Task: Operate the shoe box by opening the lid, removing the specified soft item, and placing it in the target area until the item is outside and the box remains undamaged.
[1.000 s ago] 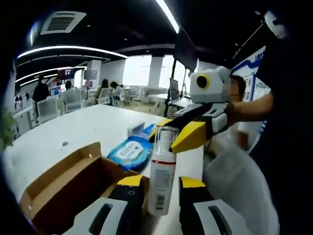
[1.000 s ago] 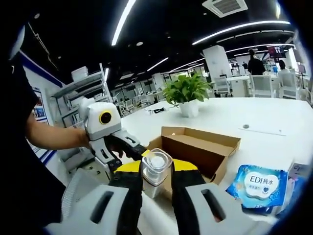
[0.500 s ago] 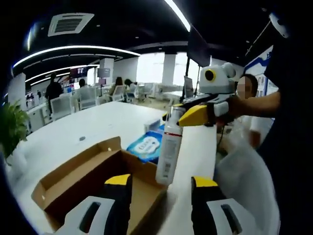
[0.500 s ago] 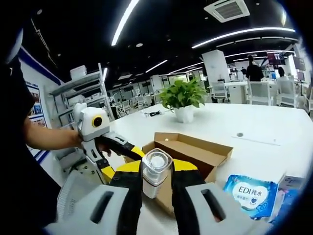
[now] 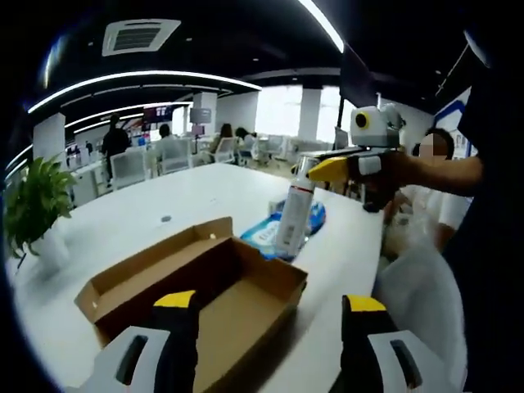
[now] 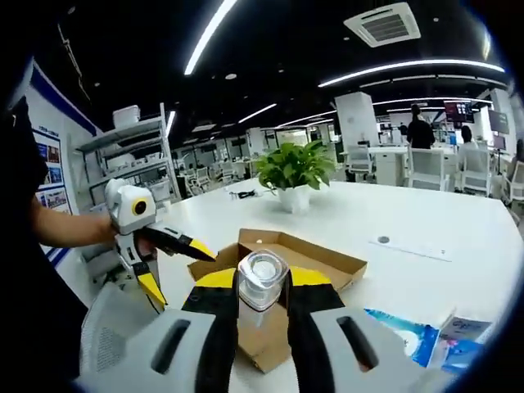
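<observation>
Right gripper point(image 6: 262, 296) clamped on the upright foam bottle point(image 6: 261, 282), held above the open shoe box point(image 6: 327, 260) with wipes pack point(image 6: 403, 334) far right; left gripper point(image 5: 270, 327) spread, empty, nearer the box.

The right gripper point(image 6: 260, 282) rises from six o'clock, its yellow-tipped jaws closed on a bottle point(image 6: 261, 280) with a clear cap. Behind it an open cardboard box point(image 6: 323, 264) sits on the white table point(image 6: 409, 246). At nine o'clock the left gripper point(image 6: 172, 262) is held with jaws spread. A potted plant point(image 6: 292, 170) stands toward twelve, and blue packets point(image 6: 426, 344) lie at four o'clock.
</observation>
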`<state>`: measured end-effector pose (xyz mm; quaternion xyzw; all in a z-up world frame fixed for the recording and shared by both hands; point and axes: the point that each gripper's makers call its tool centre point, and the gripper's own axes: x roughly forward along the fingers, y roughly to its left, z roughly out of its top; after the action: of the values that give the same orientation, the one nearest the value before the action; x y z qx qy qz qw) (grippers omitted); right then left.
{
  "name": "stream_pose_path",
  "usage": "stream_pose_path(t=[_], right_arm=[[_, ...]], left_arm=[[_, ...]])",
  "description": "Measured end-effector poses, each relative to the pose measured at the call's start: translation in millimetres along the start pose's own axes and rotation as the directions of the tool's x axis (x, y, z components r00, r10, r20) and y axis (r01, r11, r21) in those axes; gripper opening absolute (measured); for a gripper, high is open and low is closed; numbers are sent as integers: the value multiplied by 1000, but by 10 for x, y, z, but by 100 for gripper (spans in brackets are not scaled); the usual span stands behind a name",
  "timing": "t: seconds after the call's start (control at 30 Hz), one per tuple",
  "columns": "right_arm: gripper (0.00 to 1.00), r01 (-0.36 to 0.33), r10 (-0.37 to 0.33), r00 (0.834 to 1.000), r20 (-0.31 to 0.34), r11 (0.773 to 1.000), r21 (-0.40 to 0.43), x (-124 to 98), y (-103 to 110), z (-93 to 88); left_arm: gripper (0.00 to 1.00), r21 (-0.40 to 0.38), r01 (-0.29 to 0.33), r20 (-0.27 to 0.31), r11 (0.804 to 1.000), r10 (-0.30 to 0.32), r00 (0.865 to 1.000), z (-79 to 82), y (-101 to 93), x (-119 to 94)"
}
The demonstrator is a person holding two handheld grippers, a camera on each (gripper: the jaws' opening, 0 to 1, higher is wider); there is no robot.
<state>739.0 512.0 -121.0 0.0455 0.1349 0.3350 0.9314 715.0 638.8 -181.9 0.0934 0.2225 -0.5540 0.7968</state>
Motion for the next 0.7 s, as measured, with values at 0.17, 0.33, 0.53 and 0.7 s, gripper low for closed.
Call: stream_pose_path(t=[0.17, 0.33, 0.53, 0.7], right_arm=[[19, 21, -21, 1000, 0, 1000, -21, -25, -141, 40], [19, 45, -45, 999, -3, 998, -44, -51, -326, 75], [19, 74, -74, 997, -6, 995, -69, -73, -533, 114], [19, 101, -103, 995, -11, 991, -89, -81, -748, 125]], left_arm=[[77, -20, -40, 0, 999, 40, 999, -14, 88, -84], [79, -31, -66, -7, 997, 66, 998, -52, 160, -157], [82, -47, -110, -14, 993, 109, 994, -81, 240, -254], [83, -64, -149, -18, 987, 148, 989, -115, 318, -340]])
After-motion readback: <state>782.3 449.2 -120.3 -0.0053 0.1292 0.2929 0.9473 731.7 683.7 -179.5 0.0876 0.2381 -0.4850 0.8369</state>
